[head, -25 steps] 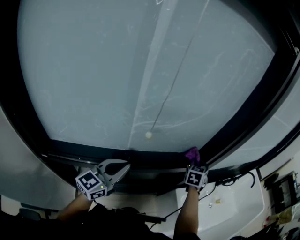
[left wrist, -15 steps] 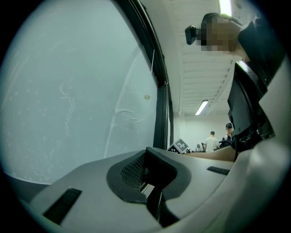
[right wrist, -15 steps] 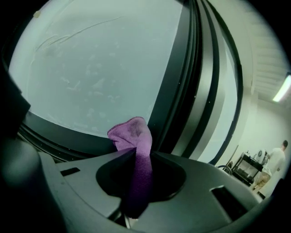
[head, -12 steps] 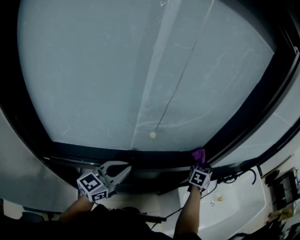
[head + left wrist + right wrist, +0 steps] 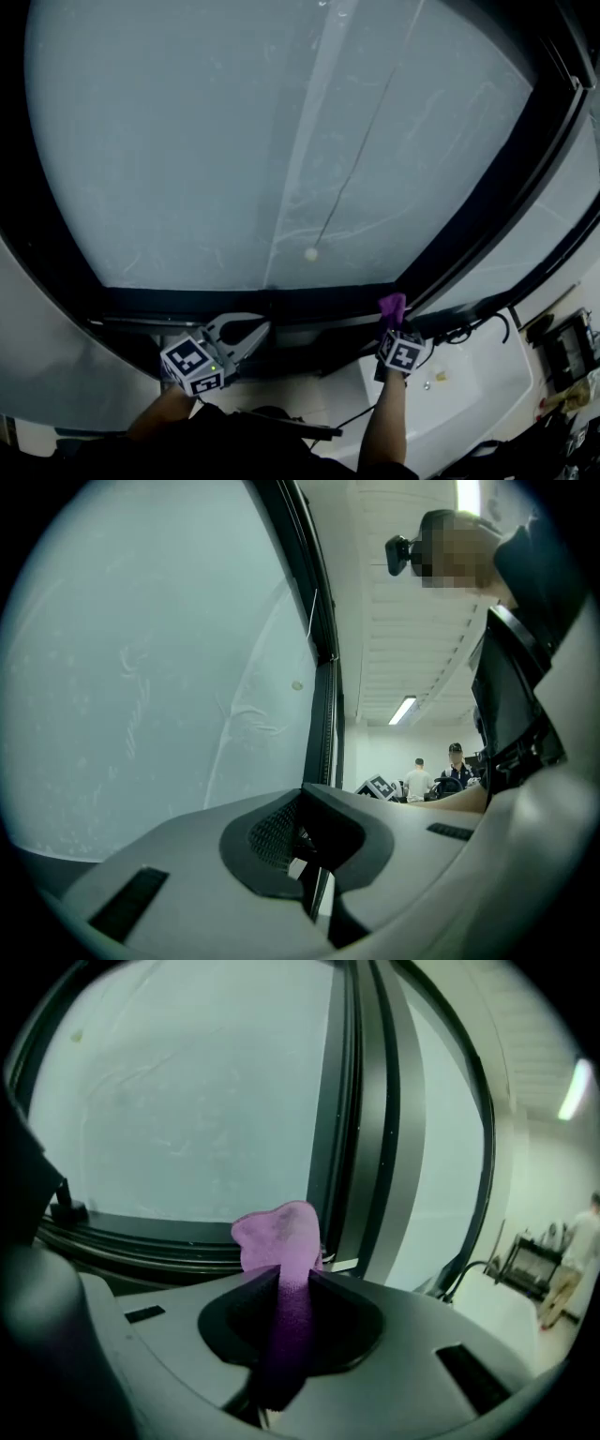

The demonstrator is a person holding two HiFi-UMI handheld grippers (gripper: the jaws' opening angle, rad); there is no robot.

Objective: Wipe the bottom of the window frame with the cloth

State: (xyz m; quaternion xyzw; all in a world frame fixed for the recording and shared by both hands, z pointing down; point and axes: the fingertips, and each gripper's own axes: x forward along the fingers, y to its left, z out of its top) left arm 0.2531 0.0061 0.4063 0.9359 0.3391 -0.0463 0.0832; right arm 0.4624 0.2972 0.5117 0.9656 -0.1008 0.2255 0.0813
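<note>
Glass panes: 2. The large pane [image 5: 216, 141] fills the head view; a narrower pane [image 5: 555, 220] lies right of the dark upright post [image 5: 487, 211].
Window frame [image 5: 225, 302]: 1, dark.
Grippers: 2. The left gripper [image 5: 259, 329] has its jaws drawn together with nothing between them and sits below the bottom rail. The right gripper [image 5: 390, 324] is clamped on the cloth.
Cloth [image 5: 391, 306]: 1, purple, at the rail's right end beside the post; contact unclear.
Cord bead [image 5: 310, 253]: 1, white.
</note>
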